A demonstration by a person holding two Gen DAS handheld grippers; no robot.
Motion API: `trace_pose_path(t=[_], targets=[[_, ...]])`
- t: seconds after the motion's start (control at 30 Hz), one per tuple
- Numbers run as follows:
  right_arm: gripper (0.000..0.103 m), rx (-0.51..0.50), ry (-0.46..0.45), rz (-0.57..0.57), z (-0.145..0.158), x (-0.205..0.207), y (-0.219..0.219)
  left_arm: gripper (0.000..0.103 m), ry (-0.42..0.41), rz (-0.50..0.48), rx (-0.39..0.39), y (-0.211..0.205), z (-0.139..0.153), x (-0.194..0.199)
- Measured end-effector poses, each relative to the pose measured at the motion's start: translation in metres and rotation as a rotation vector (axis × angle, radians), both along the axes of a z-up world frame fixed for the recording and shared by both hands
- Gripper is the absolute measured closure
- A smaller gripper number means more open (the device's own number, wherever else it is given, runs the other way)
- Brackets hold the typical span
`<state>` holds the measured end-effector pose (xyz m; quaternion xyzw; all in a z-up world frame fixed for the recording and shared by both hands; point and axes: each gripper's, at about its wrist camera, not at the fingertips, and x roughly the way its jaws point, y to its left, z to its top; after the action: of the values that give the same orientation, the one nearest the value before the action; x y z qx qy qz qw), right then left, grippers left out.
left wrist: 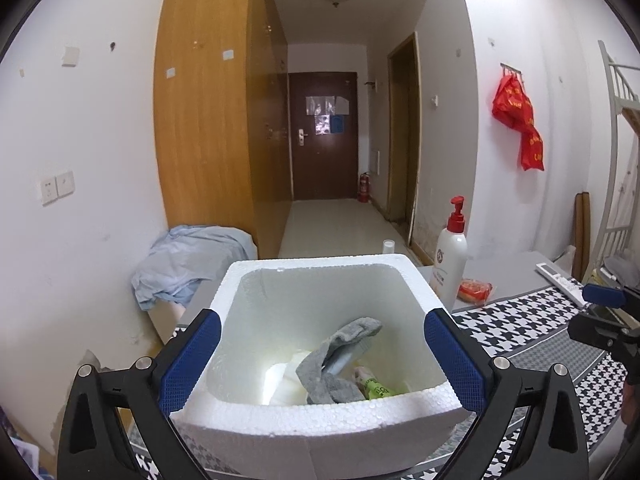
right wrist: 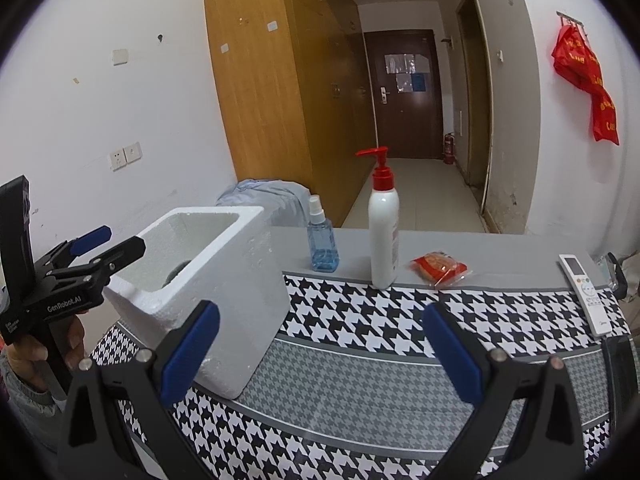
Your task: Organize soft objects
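Note:
A white foam box (left wrist: 320,420) stands on the houndstooth cloth; it also shows in the right wrist view (right wrist: 224,280). Inside it lie a grey sock (left wrist: 336,356), a white soft item (left wrist: 288,380) and a green-labelled packet (left wrist: 374,386). My left gripper (left wrist: 320,360) is open and empty, its fingers spread on either side of the box above its near rim. It also shows at the left of the right wrist view (right wrist: 108,246). My right gripper (right wrist: 320,352) is open and empty above the cloth, to the right of the box.
A white pump bottle (right wrist: 383,224), a blue spray bottle (right wrist: 322,242), a red snack packet (right wrist: 438,266) and a white remote (right wrist: 586,294) sit on the table (right wrist: 500,248). A blue cloth heap (left wrist: 188,260) lies behind the box. Wardrobe and walls stand behind.

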<state>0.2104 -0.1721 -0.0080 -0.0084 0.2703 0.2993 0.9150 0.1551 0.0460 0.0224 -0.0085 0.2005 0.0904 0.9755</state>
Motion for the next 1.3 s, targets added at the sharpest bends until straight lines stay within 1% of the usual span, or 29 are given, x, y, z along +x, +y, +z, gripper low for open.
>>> trace_pose_path(t=[0.17, 0.47, 0.57, 0.73, 0.87, 1.03, 1.17, 1.3], targets=[[0.001, -0.016, -0.026, 0.007, 0.003, -0.009, -0.001, 0.001, -0.007, 0.015, -0.004, -0.005, 0.003, -0.008], [0.000, -0.010, -0.055, 0.031, 0.011, -0.032, -0.008, 0.001, -0.035, 0.011, -0.008, -0.019, 0.010, -0.036], [0.001, 0.001, -0.054, 0.021, 0.013, -0.038, -0.013, 0.001, -0.044, 0.009, -0.006, -0.025, 0.011, -0.045], [0.001, 0.005, -0.062, 0.017, 0.013, -0.051, -0.018, 0.001, -0.090, 0.010, -0.004, -0.034, 0.016, -0.069], [0.001, 0.006, -0.096, 0.033, 0.016, -0.069, -0.020, 0.001, -0.132, 0.009, -0.003, -0.040, 0.020, -0.089], [0.000, 0.024, -0.101, 0.041, 0.018, -0.080, -0.024, 0.001, -0.148, 0.000, 0.026, -0.050, 0.021, -0.103], [0.001, 0.033, -0.103, 0.031, 0.018, -0.085, -0.027, 0.001, -0.170, 0.004, 0.021, -0.054, 0.018, -0.113], [0.000, 0.037, -0.111, 0.033, 0.018, -0.091, -0.028, 0.001, -0.176, -0.017, 0.011, -0.057, 0.015, -0.120]])
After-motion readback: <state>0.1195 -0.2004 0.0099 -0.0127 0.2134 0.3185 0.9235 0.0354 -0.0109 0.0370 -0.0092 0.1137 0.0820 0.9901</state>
